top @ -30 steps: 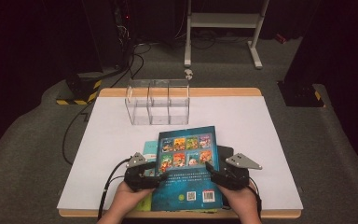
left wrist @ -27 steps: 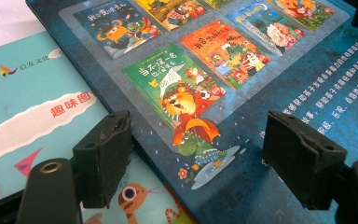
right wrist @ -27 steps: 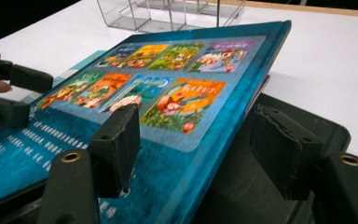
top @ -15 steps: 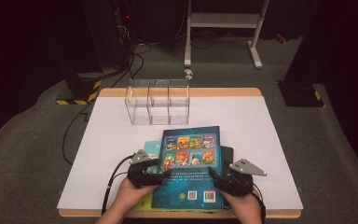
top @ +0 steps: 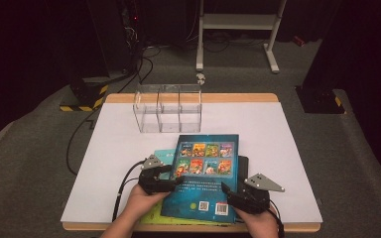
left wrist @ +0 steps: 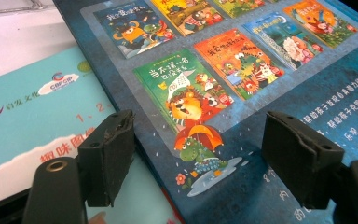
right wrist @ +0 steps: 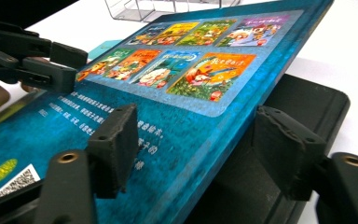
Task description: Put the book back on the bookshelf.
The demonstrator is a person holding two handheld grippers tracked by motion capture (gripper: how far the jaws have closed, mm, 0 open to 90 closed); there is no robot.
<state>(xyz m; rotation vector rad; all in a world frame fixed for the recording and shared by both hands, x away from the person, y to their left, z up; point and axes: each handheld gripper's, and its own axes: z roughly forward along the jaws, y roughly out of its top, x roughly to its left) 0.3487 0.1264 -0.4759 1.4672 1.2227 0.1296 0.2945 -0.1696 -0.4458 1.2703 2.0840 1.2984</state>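
Both pairs of jaws stand wide open, astride opposite side edges of the blue book point(top: 204, 173), pads clear of it; those of the right gripper point(top: 233, 194) have just been opening. The left gripper point(top: 171, 179) straddles the left edge. The book lies on a stack at the near table point(top: 278, 148) edge, long axis running away from the person; both hands equally near.
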